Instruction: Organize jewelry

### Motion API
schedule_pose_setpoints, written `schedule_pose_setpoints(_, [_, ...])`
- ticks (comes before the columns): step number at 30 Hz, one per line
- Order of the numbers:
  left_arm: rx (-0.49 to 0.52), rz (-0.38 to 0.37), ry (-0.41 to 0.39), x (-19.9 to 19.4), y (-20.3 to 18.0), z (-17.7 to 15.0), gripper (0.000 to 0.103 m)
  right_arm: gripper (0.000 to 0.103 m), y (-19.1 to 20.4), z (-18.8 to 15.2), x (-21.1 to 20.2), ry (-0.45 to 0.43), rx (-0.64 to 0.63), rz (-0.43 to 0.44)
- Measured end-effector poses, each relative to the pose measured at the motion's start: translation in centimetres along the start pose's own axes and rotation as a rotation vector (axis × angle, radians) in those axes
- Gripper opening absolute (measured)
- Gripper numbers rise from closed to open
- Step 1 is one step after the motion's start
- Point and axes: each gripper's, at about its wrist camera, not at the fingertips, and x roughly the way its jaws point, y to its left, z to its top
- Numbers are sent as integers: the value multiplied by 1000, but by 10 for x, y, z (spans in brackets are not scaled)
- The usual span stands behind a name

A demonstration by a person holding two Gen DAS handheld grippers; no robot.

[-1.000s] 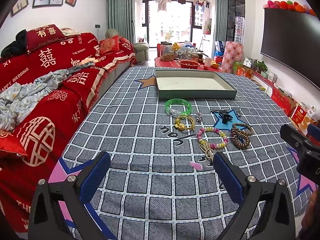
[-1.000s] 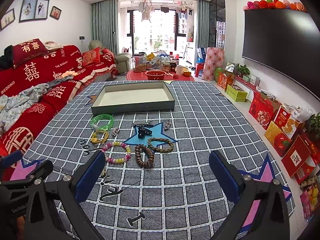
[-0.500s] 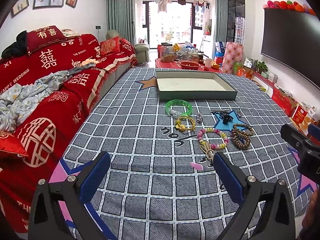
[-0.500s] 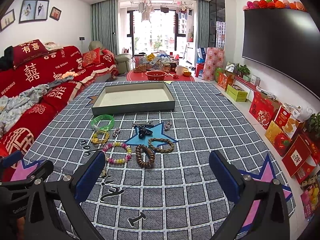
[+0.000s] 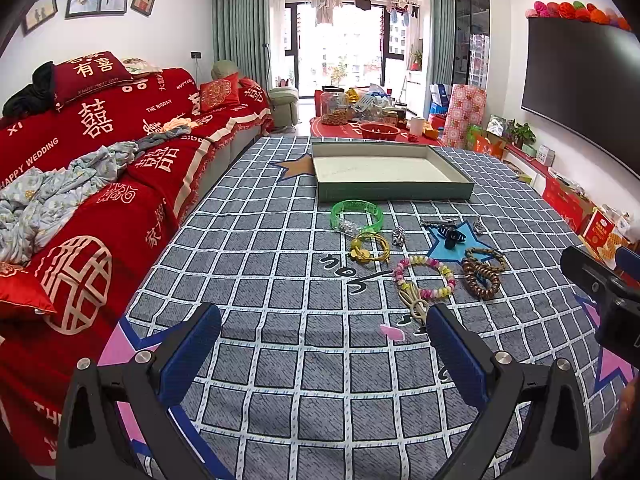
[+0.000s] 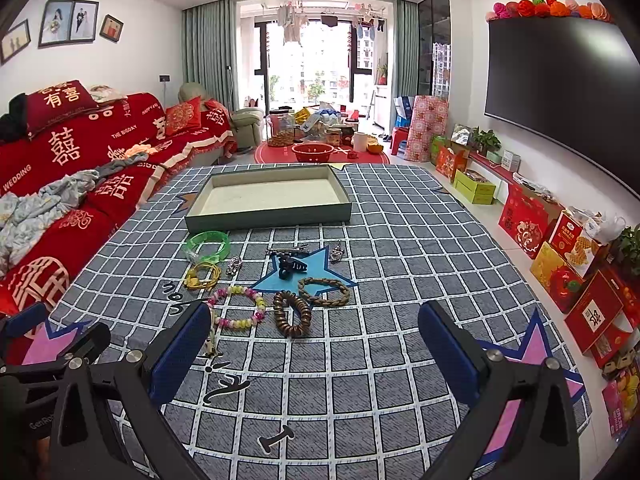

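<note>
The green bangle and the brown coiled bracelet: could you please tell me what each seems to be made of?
Green bangle: probably translucent plastic, glossy; light glows through its rim. Brown coiled bracelet: looks like wooden or seed beads, dull brown and ribbed, though a plastic spiral hair tie is possible.

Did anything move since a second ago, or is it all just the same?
Nothing visibly changed. The left gripper and right gripper hang open over the checked cloth, holding nothing, just as before. The green bangle, the pastel bead bracelet and the other jewelry lie where they were, and the tray is still empty.
</note>
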Motion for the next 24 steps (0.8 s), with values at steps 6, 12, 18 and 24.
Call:
schedule_pose_setpoints(6, [0, 0, 0, 0, 0, 0, 103, 103, 0, 1, -1, 1, 0, -1])
schedule_pose_setpoints(12, [0, 0, 1, 0, 0, 0, 103, 103, 0, 0, -1, 1, 0, -1])
schedule_pose_setpoints(18, [1, 0, 1, 0, -1, -1, 103, 103, 1, 2, -4, 2, 4, -4])
schedule_pose_setpoints(24, [1, -1, 0, 0, -2, -1, 103, 103, 1, 3, -4, 2, 2, -4])
